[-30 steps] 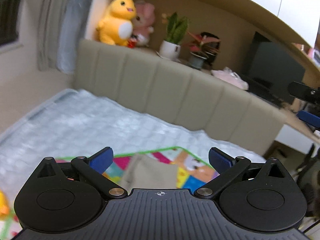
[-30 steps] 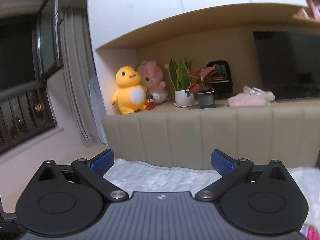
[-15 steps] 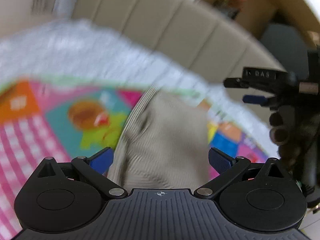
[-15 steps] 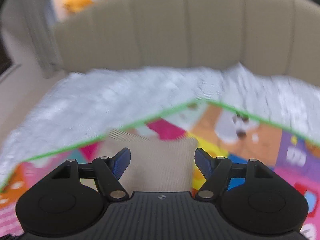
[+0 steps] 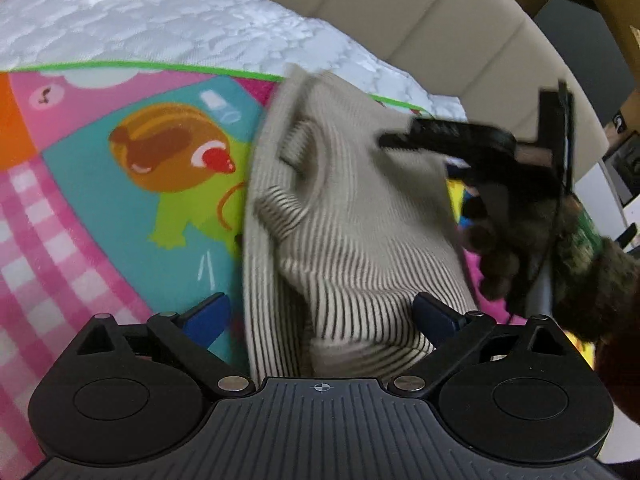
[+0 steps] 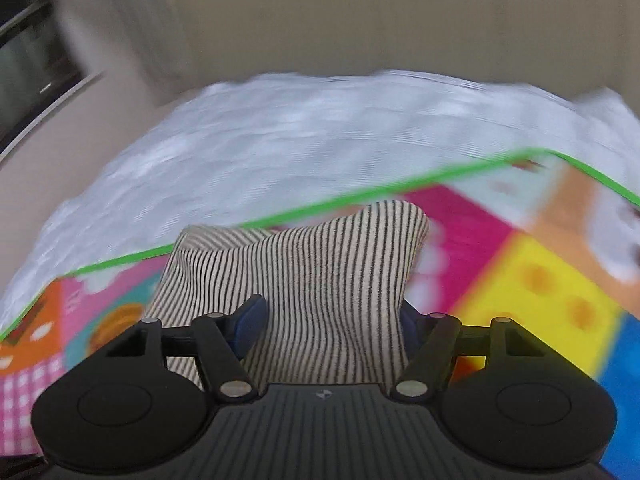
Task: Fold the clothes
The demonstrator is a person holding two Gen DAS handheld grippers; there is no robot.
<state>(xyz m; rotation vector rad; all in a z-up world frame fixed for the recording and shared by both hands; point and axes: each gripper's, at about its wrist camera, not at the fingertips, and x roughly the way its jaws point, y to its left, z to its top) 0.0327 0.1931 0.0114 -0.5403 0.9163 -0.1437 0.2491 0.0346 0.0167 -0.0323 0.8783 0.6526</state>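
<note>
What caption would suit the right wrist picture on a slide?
Right hand-held gripper closing its jaws around a striped garment on a colourful play mat.

Bed [image 5: 168, 28]: white quilted cover, beige padded headboard [image 5: 420, 12] behind.
On the bed: colourful play mat [image 5: 100, 184] with green edge.
On the mat: striped beige garment [image 5: 352, 216], rumpled.

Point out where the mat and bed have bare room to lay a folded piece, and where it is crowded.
Bare: the play mat left of the striped garment, and the white bedspread between the mat's green edge and the headboard. Crowded: around the garment, where the left gripper straddles its near end and the right gripper is closing around it.
</note>
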